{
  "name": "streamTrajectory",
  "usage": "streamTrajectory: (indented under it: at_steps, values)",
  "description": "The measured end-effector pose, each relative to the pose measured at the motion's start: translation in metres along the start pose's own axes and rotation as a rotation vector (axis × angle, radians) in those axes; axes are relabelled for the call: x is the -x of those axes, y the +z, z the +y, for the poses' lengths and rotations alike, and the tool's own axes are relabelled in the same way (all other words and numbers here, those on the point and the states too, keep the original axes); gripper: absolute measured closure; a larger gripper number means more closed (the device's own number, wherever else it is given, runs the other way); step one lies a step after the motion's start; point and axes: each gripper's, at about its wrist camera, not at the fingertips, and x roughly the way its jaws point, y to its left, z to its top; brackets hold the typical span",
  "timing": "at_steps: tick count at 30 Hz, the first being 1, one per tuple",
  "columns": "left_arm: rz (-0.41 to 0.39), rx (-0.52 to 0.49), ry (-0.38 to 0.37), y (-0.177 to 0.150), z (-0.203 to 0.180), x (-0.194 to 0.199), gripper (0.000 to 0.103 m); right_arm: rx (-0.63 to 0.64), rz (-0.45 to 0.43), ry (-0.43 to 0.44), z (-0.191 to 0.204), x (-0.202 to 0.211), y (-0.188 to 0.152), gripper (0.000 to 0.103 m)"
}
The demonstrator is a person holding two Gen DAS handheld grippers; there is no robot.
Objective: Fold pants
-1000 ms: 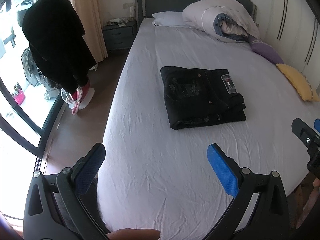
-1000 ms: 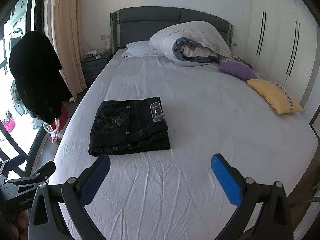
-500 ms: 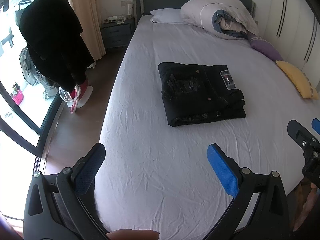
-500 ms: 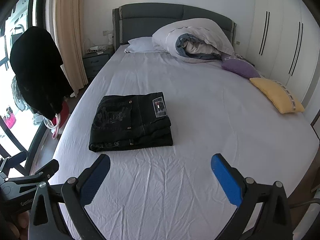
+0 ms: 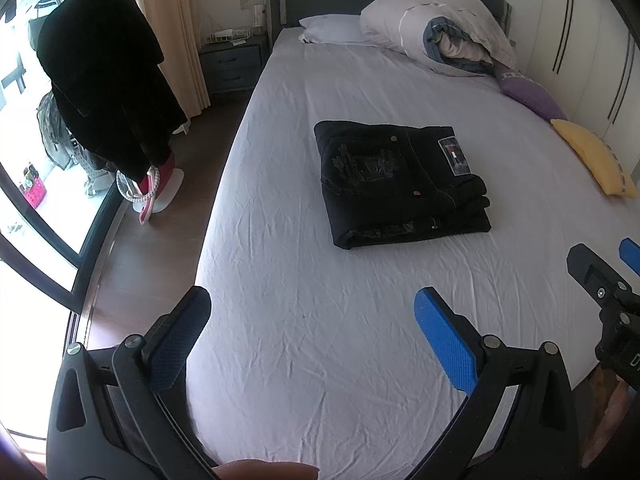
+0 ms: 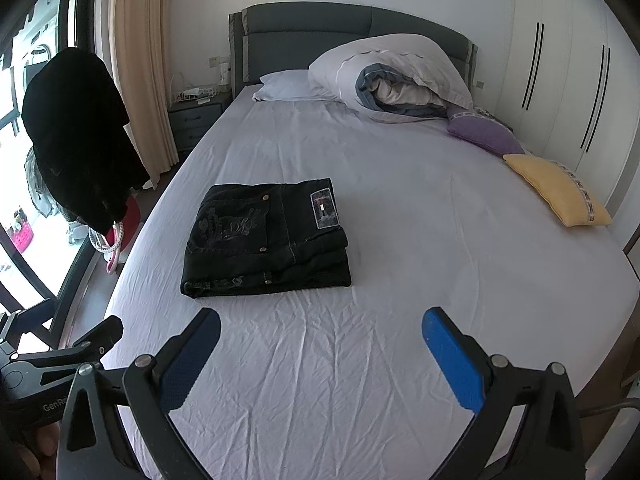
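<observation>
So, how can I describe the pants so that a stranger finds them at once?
Look at the large bed with the pale sheet. On its window-side half lie the black pants, folded into a flat rectangle. Unlike the purple cushion and yellow cushion opposite, they are dark and carry a small label.

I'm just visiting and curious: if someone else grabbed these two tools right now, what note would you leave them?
Left gripper: open, empty, hanging over the near part of the bed.
Right gripper: open, empty, also above the sheet.
Pants: black, lying in a neat folded stack in the middle of the bed, label side up, nothing touching them.
Done: the folding looks finished.
Left: probably nothing; at most check that the stack's edges are tidy.
</observation>
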Motion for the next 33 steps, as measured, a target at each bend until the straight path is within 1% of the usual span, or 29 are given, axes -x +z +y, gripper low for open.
streamTrajectory:
  at_steps: [33]
  values:
    - [0.005,0.002,-0.003,-0.0044,-0.0006,-0.002,0.0,0.001,0.001,0.0,0.0001,0.0008,0.0004,0.0]
